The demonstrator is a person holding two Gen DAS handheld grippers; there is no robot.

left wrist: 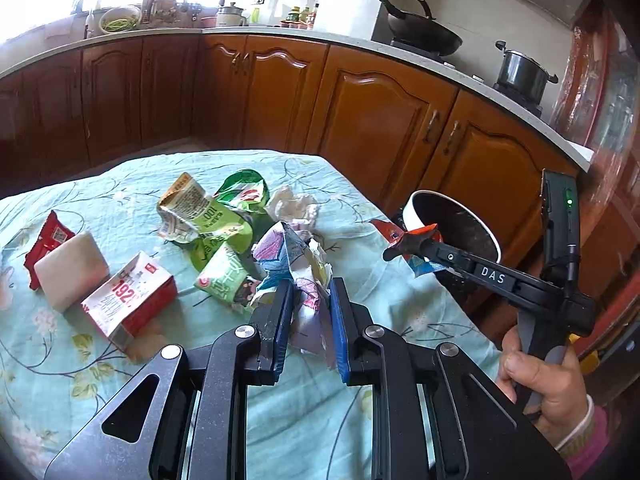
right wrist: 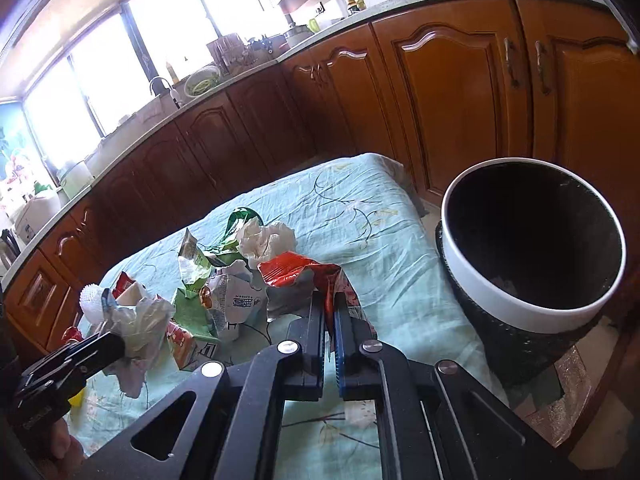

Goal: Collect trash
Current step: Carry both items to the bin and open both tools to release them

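In the left wrist view my left gripper is shut on a crumpled wad of coloured paper, held just above the turquoise tablecloth. The right wrist view shows the same wad at the left gripper. My right gripper is shut on a red foil wrapper, which hangs to the left of the black bin with the white rim. From the left wrist view the right gripper holds the wrapper in front of the bin.
On the cloth lie a green pouch, a red-and-white carton, a white block, a red packet and a tissue ball. Brown cabinets stand behind. The bin stands past the table's right edge.
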